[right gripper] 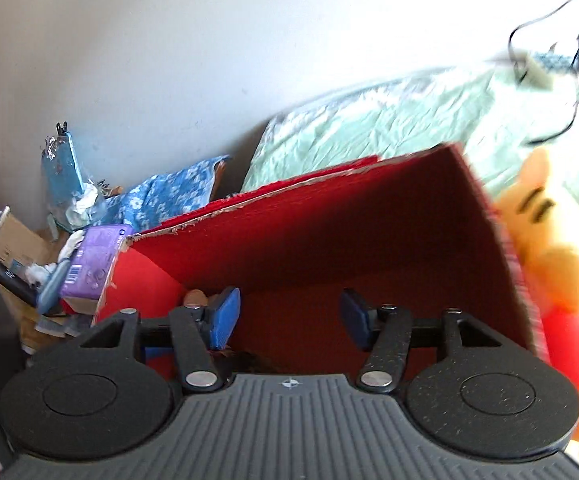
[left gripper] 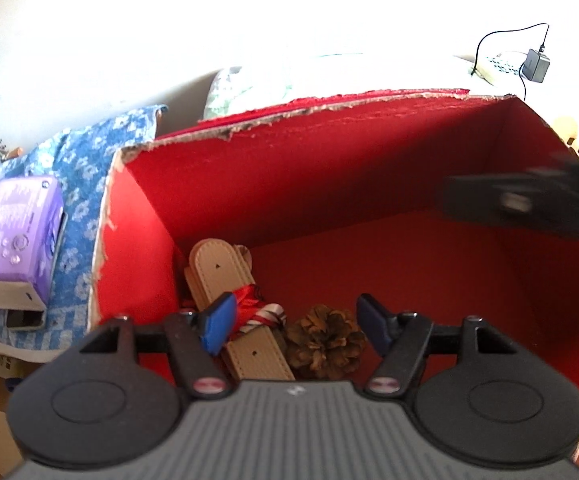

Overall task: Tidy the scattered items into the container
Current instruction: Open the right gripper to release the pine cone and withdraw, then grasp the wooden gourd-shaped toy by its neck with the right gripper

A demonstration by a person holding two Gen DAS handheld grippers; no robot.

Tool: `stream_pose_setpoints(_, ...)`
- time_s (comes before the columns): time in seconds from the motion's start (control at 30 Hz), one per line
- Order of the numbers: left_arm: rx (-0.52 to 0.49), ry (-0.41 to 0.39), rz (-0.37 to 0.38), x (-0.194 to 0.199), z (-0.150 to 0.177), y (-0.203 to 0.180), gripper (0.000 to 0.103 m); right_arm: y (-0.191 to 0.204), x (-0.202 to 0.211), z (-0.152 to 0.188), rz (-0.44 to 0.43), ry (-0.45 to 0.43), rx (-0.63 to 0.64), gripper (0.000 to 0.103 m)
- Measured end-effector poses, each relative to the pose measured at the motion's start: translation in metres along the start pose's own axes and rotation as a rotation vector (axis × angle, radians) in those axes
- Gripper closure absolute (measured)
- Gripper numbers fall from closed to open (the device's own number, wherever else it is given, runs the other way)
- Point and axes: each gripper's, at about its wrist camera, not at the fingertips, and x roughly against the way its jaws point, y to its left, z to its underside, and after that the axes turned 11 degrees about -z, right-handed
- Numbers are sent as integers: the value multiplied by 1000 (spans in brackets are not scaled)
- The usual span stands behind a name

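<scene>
My left gripper (left gripper: 295, 326) hangs spread and empty over the red box (left gripper: 329, 168); a pine cone (left gripper: 323, 342) lies between my fingertips, a wooden sled ornament (left gripper: 225, 280) (ribbon-tied) under the left one. My right gripper (right gripper: 289, 316) gapes too, holding nothing.

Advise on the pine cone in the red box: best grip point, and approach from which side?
Judgement: grip the pine cone across its widest middle, coming straight down from above. It sits on the red box floor close against the beige ski ornament, and the walls block side entry. The left gripper is open above it; span the scales, one jaw on the free right side.
</scene>
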Motion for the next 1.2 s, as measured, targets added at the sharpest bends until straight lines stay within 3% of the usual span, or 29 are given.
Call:
stream_pose_setpoints(0.43,38,-12,-39,1,-3,1,33,-20,48,37,55,-74,27,43)
stream_pose_setpoints(0.5,70,-31,-43,10,-5,1,30,-19,53,39,50,-81,43,43)
stream_pose_setpoints(0.63,107,-132,-102,42,-6,-11,4,-19,63,44,39,-90,80,43)
stream_pose_setpoints(0.77,103,-165,-135,65,0,-23,4,-19,72,50,27,-99,118,43)
stream_pose_setpoints(1.1,166,-169,30,123,57,-43,6,-27,108,70,28,-145,203,35)
stream_pose_setpoints(1.2,152,-157,98,136,77,-57,10,-44,116,78,25,-129,173,33)
